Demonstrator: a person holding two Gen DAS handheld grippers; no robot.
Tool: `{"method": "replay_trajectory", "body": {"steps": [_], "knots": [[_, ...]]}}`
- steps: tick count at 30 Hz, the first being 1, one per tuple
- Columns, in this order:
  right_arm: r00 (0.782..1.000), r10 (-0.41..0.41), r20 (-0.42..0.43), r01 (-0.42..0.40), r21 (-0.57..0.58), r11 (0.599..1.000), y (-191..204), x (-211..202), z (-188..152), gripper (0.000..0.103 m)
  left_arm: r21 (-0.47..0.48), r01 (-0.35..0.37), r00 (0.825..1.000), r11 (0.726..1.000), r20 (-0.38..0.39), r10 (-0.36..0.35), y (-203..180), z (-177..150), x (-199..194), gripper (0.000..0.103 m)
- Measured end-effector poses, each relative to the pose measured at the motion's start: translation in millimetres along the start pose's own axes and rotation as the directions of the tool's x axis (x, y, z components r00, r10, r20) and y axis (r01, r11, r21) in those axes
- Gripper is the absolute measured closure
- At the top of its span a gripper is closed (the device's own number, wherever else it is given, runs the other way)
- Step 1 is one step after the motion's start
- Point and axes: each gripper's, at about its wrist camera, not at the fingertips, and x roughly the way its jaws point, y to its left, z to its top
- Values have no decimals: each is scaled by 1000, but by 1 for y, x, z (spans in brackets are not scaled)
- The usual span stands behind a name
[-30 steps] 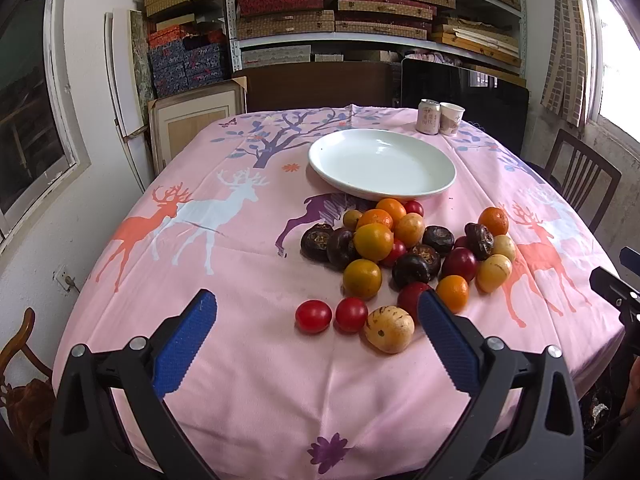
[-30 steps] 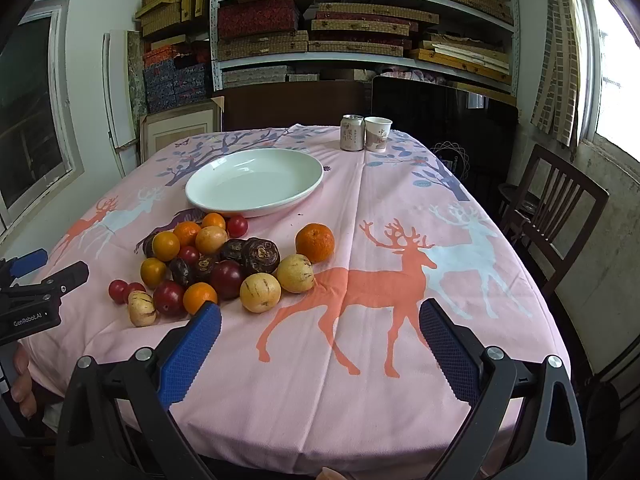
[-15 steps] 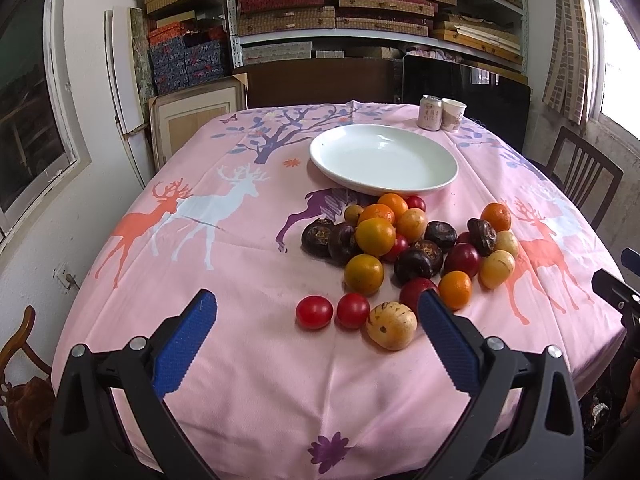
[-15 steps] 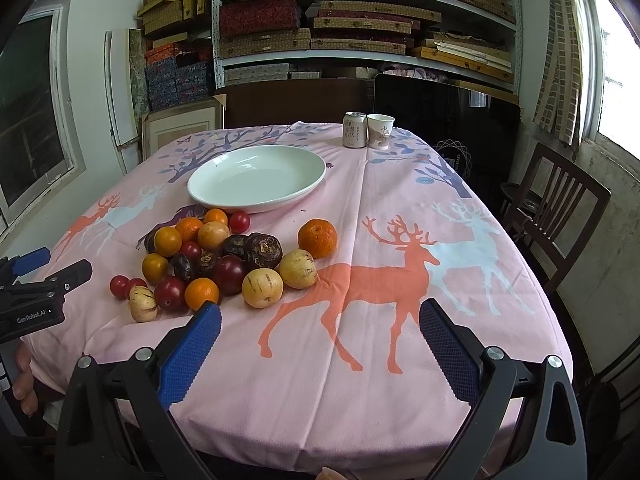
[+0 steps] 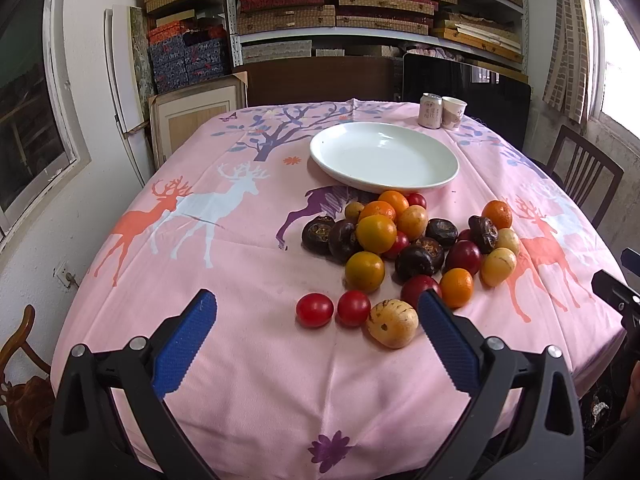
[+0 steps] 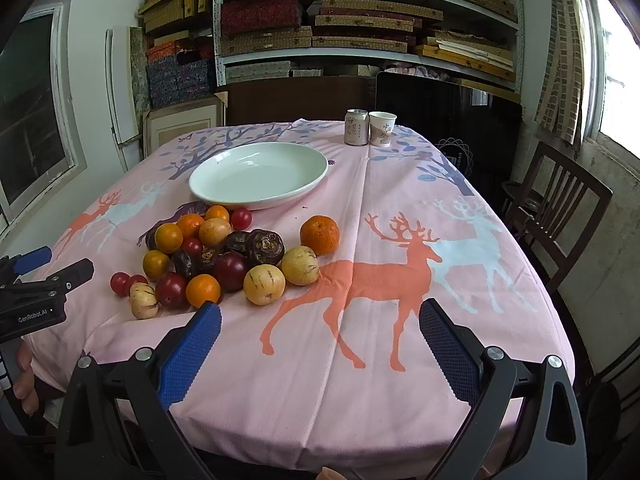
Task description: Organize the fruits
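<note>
A heap of fruit (image 5: 404,248) lies on the pink deer tablecloth: oranges, red tomatoes, dark round fruits and pale yellow striped ones. It also shows in the right wrist view (image 6: 224,256). An empty white plate (image 5: 384,156) (image 6: 258,174) sits just behind the heap. My left gripper (image 5: 316,320) is open and empty, above the near table edge, just short of two red tomatoes (image 5: 332,309) and a pale fruit (image 5: 393,322). My right gripper (image 6: 320,328) is open and empty, to the right of the heap over an orange deer print.
A drink can (image 6: 356,127) and a paper cup (image 6: 382,129) stand at the table's far edge. A dark wooden chair (image 6: 560,208) stands to the right. Shelves with boxes (image 6: 360,32) fill the back wall. The left gripper shows at the right wrist view's left edge (image 6: 40,284).
Both grippers have moved slightly forward toward the table, so the fruit and plate look a little nearer. Both stay open. No fruit has moved.
</note>
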Motion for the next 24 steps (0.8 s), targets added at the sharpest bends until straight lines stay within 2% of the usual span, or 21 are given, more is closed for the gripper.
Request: {"method": "replay_trajectory", "body": {"steps": [19,24], "knots": [[1000,5,-7,-5,-7,1000,4,2,-2,4,1,-2,1000,1000,-4,2,-5,7,-2,4],[1000,8,-17,-8,-6,1000,5,2,-2,4,3,-4,1000,1000,-13,5,-1,0,4,4]]}}
